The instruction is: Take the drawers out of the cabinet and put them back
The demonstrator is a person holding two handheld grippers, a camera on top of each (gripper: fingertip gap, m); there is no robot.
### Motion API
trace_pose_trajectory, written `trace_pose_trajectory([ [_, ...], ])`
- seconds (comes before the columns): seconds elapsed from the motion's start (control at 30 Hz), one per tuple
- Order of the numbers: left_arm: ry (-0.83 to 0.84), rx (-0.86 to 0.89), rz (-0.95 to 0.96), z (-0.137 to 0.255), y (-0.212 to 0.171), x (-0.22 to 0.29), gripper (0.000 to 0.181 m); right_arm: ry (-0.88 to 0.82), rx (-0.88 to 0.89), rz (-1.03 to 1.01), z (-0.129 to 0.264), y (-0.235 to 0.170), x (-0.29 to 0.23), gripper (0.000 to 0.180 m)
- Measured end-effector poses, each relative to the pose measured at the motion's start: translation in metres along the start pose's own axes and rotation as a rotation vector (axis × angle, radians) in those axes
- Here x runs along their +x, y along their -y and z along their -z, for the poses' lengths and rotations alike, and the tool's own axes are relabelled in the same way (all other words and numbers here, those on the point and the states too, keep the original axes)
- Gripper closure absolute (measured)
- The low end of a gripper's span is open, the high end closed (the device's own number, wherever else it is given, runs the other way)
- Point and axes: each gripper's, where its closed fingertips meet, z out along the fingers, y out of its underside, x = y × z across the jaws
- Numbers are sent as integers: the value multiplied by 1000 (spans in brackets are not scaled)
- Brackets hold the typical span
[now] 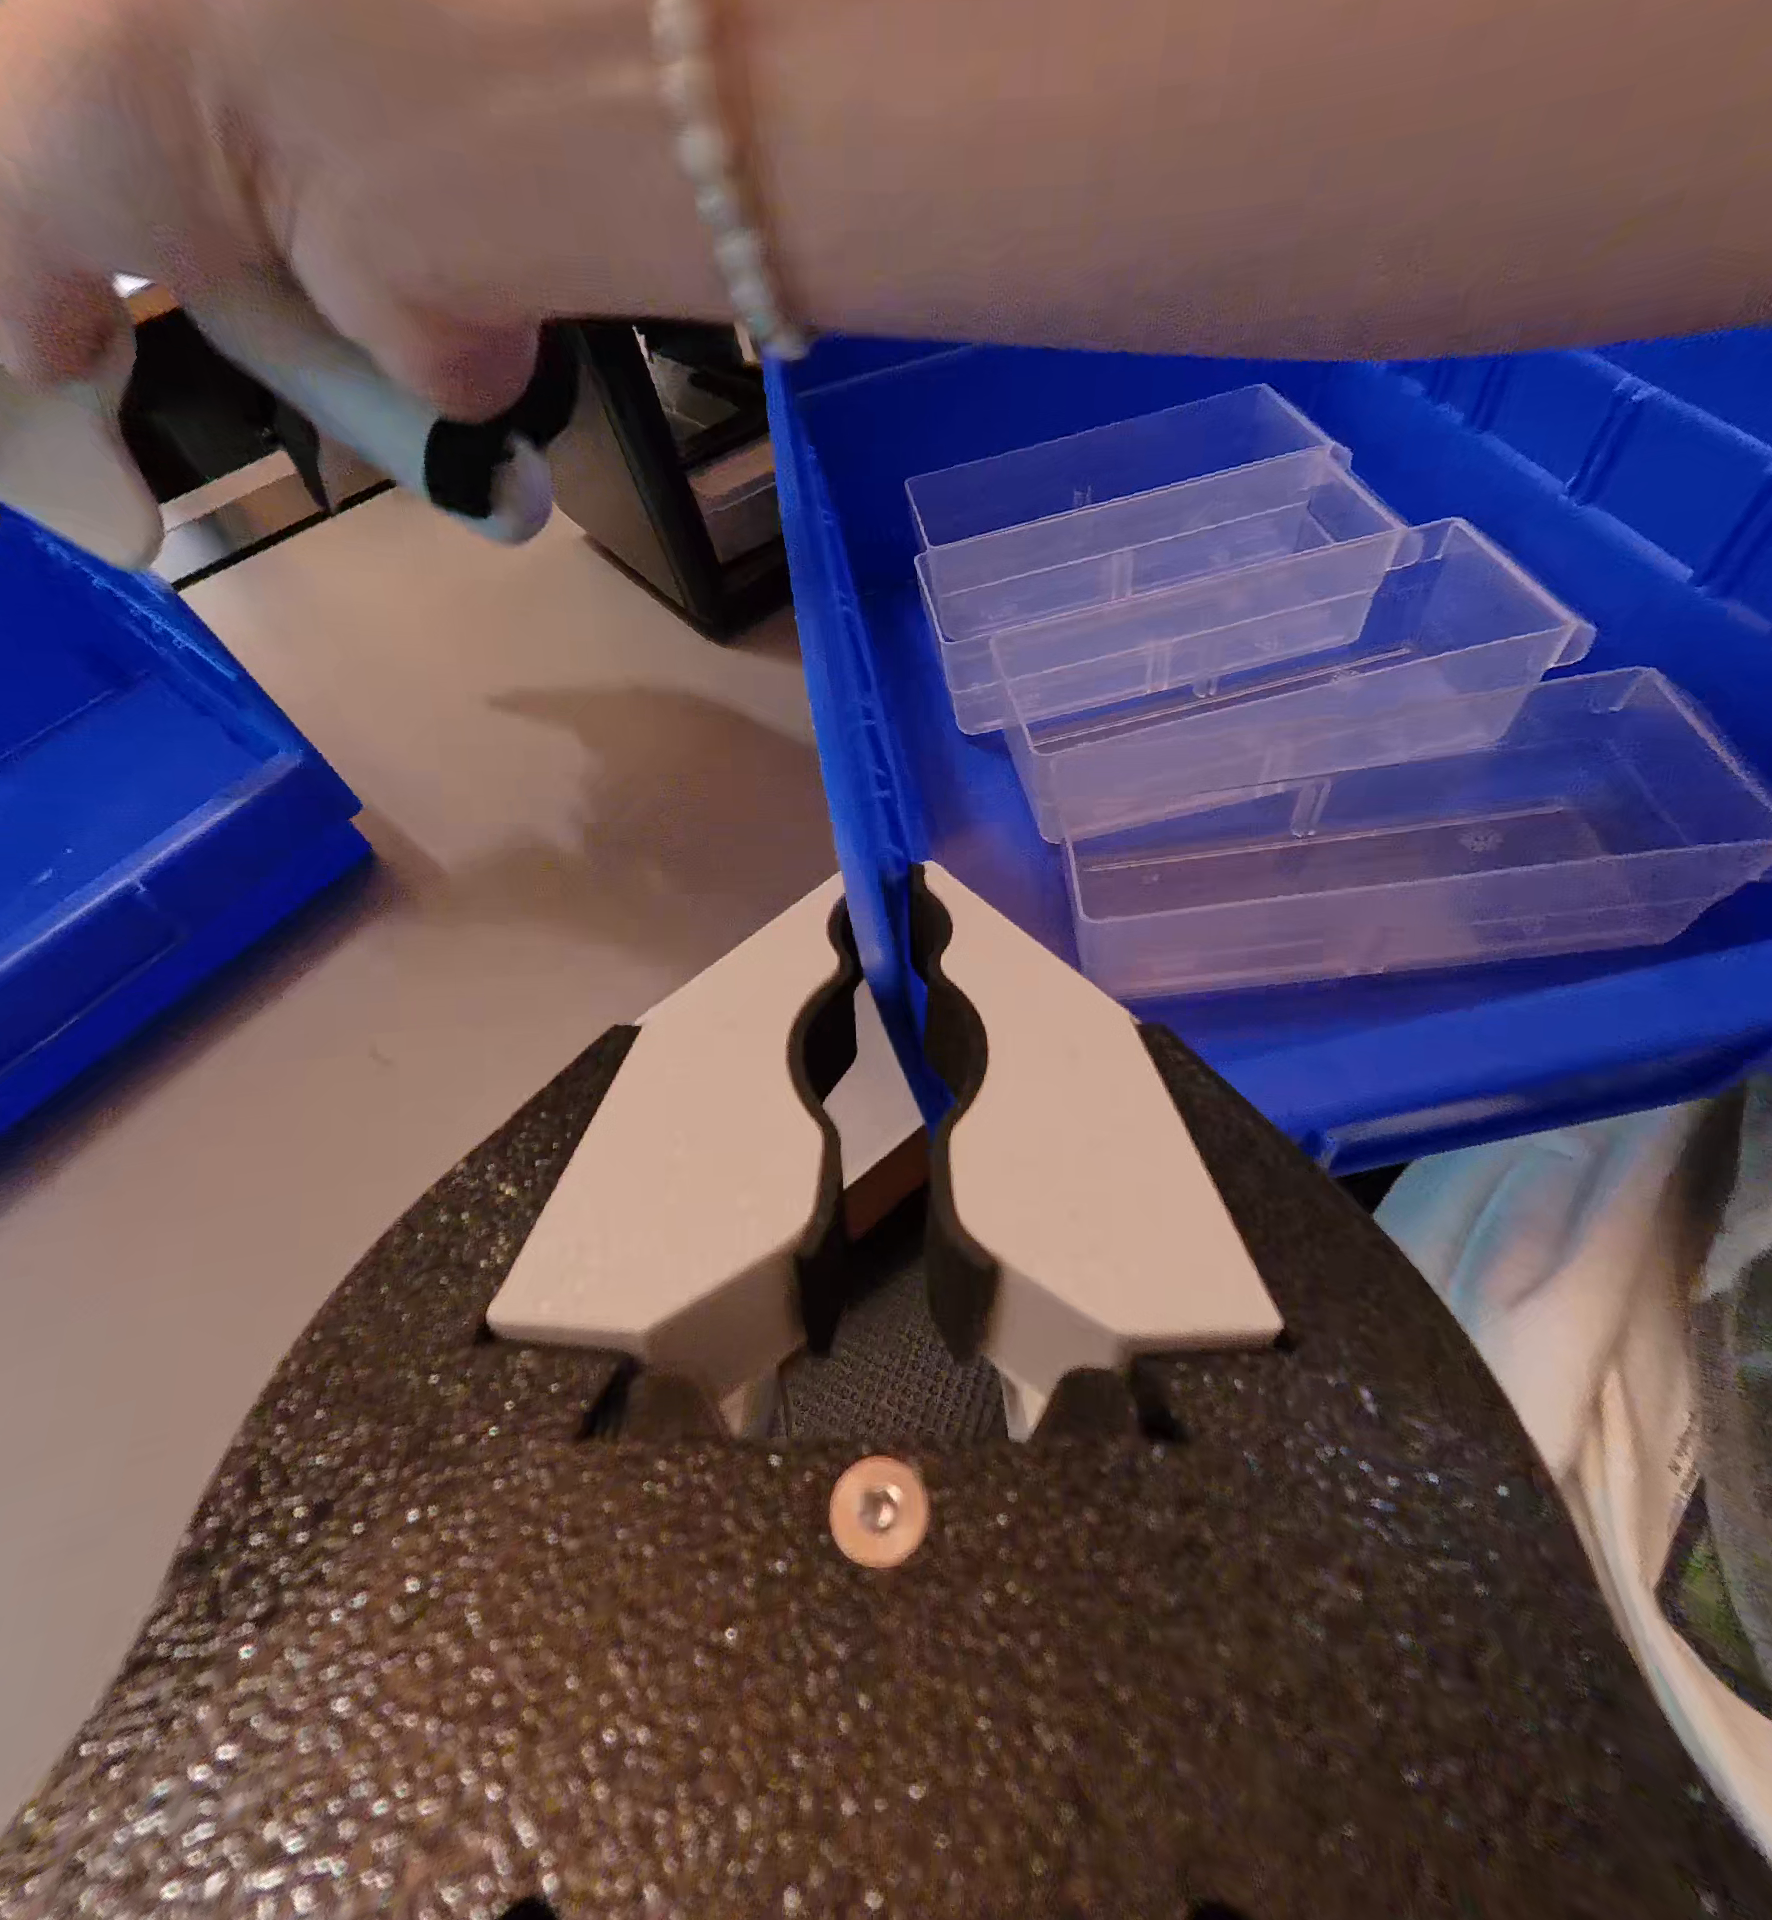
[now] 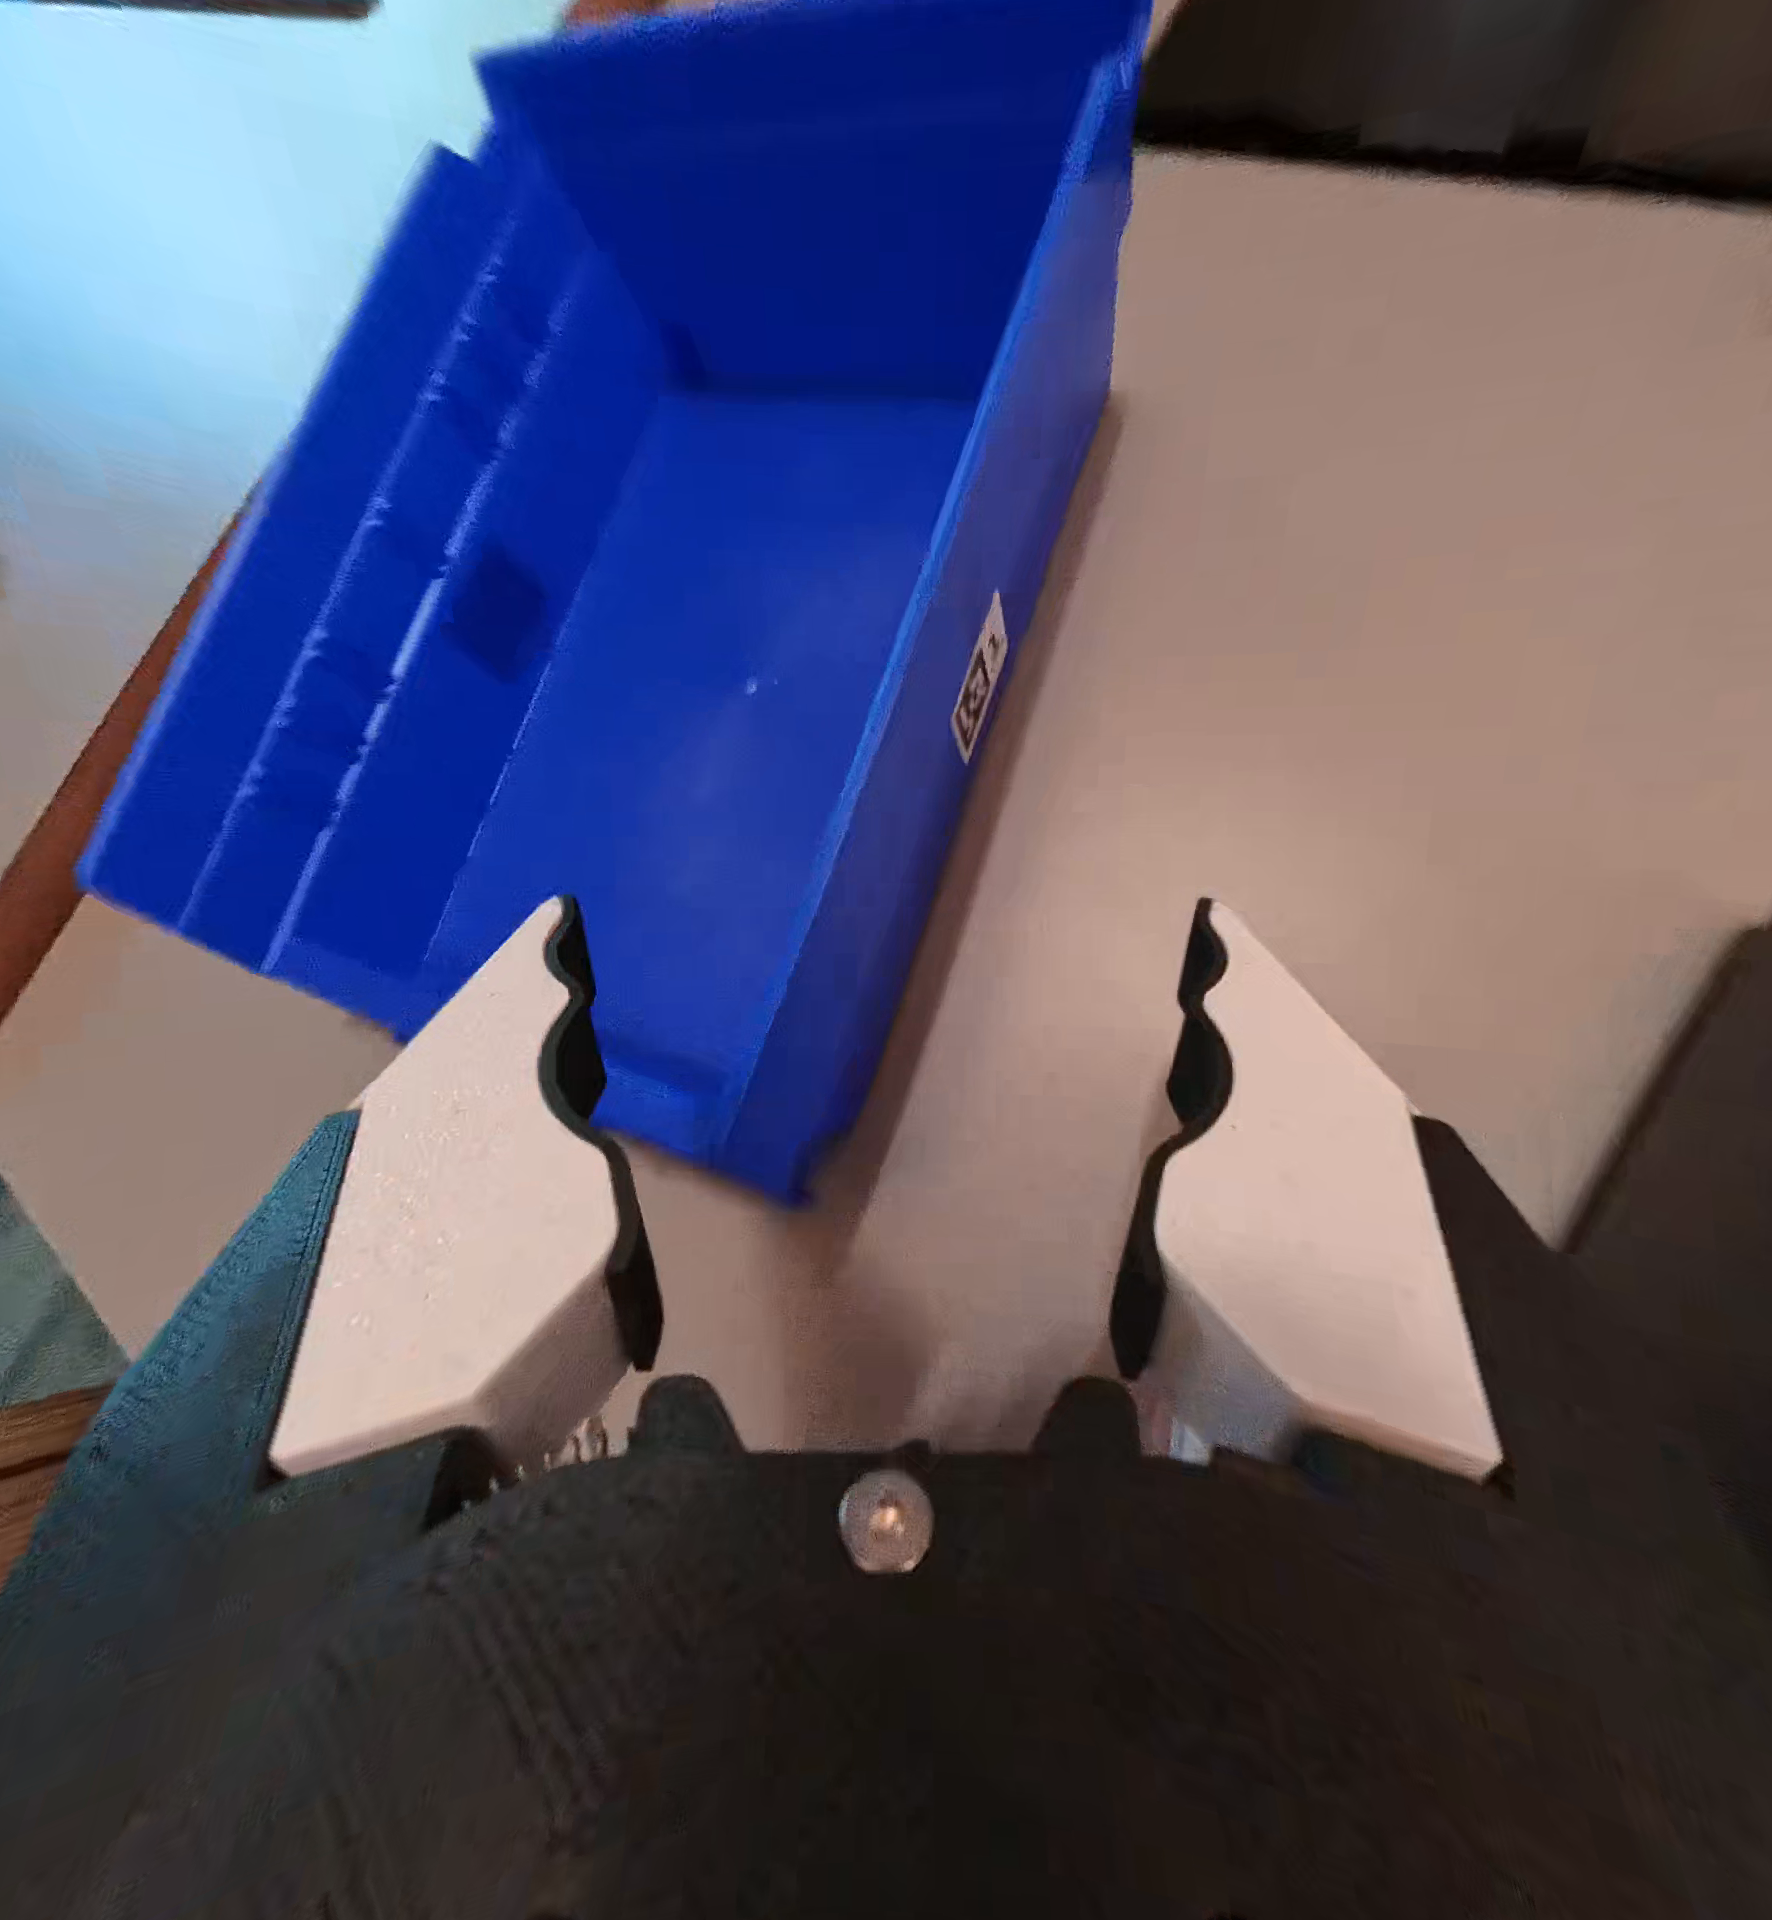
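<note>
My left gripper (image 1: 882, 883) is shut on the left wall of a blue bin (image 1: 840, 644). Several clear plastic drawers (image 1: 1277, 707) lie overlapping inside that bin, the largest one (image 1: 1433, 862) nearest me. The black cabinet (image 1: 674, 488) stands behind on the table, partly hidden by a person's arm (image 1: 1069, 156). My right gripper (image 2: 887, 914) is open and empty, held above the table just in front of a second, empty blue bin (image 2: 757, 644). That gripper also shows blurred at the upper left of the left wrist view (image 1: 61, 468), held in a hand.
The empty blue bin also shows at the left of the left wrist view (image 1: 82, 810). The beige table (image 2: 1381, 623) lies between the bins. A white sticker (image 2: 981, 675) is on the empty bin's wall. A dark object (image 2: 1744, 1091) sits at the table's right edge.
</note>
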Motion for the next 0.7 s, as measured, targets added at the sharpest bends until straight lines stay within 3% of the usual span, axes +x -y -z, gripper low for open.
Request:
trace_pose_trajectory([
  [0.13, 7, -15, -17, 6, -4, -8, 177, -9, -94, -42, -49, -9, 9, 62],
  [0.27, 33, -30, 32, 16, -12, -26, 177, 168, -188, -22, -74, -24, -21, 109],
  [0.33, 61, -33, 53, 24, -17, -36, 177, 62, -232, 77, -78, -29, -8, 131],
  [0.4, 88, -43, 62, 32, -21, -45, 177, -18, -245, 158, -77, -26, 3, 146],
  [0.6, 157, -62, 105, 51, -34, -68, 177, -55, -226, 260, -45, 14, -11, 146],
  [0.7, 179, -78, 104, 58, -39, -76, 177, 36, -161, 327, -7, 52, -44, 146],
])
